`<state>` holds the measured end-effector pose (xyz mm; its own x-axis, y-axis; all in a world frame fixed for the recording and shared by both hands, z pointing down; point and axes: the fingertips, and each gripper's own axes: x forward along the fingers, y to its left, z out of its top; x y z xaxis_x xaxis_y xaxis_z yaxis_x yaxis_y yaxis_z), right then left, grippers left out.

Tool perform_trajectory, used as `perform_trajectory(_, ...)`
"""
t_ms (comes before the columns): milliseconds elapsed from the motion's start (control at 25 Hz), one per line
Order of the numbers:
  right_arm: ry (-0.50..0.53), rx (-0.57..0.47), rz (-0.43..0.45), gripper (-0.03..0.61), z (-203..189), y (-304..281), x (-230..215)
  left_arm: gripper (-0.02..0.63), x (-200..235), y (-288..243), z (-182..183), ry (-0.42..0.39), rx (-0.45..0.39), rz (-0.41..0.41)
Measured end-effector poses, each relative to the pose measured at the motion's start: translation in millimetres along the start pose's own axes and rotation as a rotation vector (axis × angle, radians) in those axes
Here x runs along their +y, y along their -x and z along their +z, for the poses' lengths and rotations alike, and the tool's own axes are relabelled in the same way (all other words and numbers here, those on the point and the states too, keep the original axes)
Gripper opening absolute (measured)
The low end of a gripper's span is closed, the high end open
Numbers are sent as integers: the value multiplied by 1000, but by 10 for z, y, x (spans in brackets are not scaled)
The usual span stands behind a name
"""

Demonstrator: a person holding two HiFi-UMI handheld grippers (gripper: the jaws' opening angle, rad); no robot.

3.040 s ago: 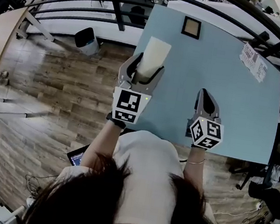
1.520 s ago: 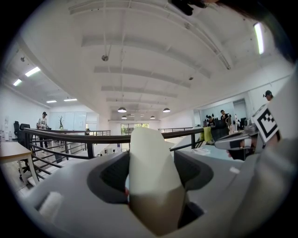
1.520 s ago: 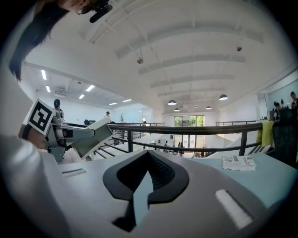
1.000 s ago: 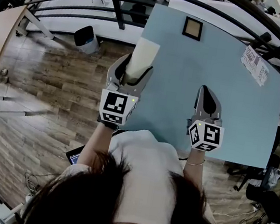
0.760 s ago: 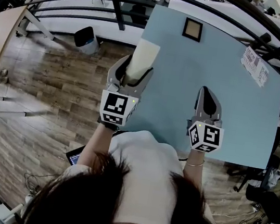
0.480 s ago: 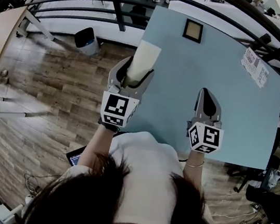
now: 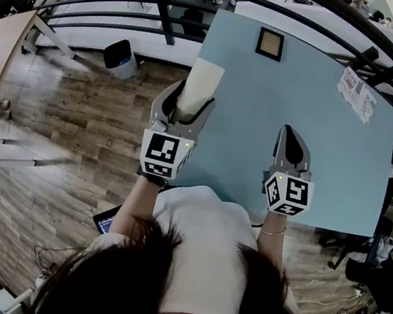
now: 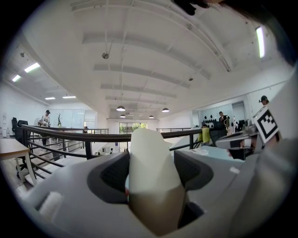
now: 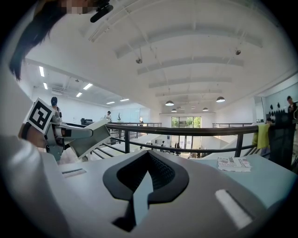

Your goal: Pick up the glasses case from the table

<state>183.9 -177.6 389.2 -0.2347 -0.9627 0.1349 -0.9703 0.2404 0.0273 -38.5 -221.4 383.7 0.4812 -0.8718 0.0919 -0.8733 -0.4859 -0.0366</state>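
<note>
Glasses case [image 7: 199, 83] is lifted off the blue table [image 7: 318, 135], over its left edge, with the left gripper [image 7: 188, 103] clamped fairly wide around it; best hold it level without squeezing harder. Right gripper [image 7: 293, 137] is closed, empty. The case is shut, contents unseen; floor bin [image 7: 120, 57] likewise
</note>
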Motion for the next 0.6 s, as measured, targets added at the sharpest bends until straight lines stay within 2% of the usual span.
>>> perform_trajectory(600, 6, 4, 8, 2, -7, -3, -3, 351, 45, 5, -59, -11, 6, 14)
